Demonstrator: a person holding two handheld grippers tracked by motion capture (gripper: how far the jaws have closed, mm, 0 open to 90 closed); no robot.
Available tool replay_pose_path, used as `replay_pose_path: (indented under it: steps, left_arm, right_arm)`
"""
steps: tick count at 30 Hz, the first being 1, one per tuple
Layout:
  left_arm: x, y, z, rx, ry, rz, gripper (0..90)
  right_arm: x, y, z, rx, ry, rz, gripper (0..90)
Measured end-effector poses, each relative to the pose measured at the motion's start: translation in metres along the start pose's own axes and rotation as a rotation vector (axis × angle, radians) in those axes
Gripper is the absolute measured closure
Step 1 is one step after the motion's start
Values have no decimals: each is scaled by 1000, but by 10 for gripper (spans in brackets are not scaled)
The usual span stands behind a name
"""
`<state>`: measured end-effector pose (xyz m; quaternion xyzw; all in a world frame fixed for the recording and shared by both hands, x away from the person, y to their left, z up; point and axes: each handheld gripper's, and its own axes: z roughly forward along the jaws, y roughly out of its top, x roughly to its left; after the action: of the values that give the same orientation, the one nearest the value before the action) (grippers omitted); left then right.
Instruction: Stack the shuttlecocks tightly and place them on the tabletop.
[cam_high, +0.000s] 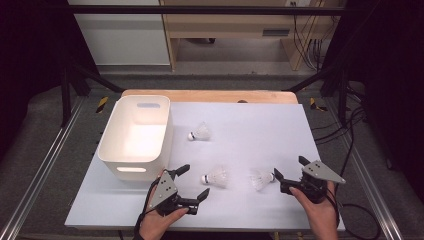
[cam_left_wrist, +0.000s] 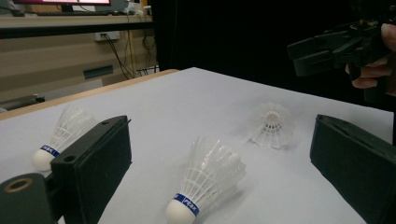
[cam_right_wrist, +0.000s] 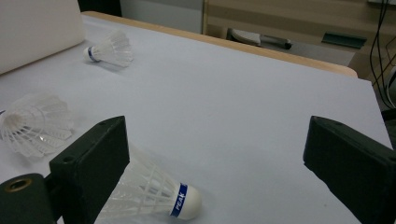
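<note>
Here, three shuttlecocks on the worktop, none yet lifted. Nearest the right tongs: the right shuttlecock, on its side at the near right, cork toward those tongs, just beside the tip of one jaw and partly between the spread jaws in the right gripper view, not pinched. Middle shuttlecock near the front edge, cork pointing left, lying ahead of the left tongs and between their jaws in the left gripper view, with clear gaps on both sides. Far shuttlecock farther back, just right of the white bin, apart from both tongs.

Both pairs of tongs spread wide and holding nothing; left ones held low at the near edge by the left hand, right ones by the right hand at the near right corner.

Bin standing at the left of the worktop, hollow visible from above, nothing inside as far as can be seen.

Judged as sorting shuttlecocks into the bin: barely begun. Done: approach only, each pair of tongs lined up on a shuttlecock. Left: closing, lifting, carrying left to the bin, releasing, then the same for the far one.
</note>
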<state>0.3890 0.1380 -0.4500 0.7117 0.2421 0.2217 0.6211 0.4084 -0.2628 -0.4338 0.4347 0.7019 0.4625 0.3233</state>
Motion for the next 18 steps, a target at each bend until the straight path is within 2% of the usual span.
replay_pose_path:
  steps: [2,3,4,5,11,14,18]
  left_arm:
    - [0,1,-2,-3,-1,4,51]
    - [-1,0,-6,-11,-4,7,51]
    - [-1,0,-6,-11,-4,7,51]
    - [-1,-2,-9,-3,-4,19,48]
    - [-2,-9,-19,10,0,21,47]
    - [-4,-8,-20,14,1,41,46]
    - [-2,-9,-23,16,0,47,46]
  right_arm:
    - [1,4,1,9,7,-3,70]
    - [2,15,3,41,10,-24,72]
    - [2,15,3,41,10,-24,72]
    - [4,27,7,71,18,-44,73]
    - [14,63,21,135,76,-92,73]
    - [19,77,30,150,108,-110,73]
    - [28,92,45,181,134,-139,79]
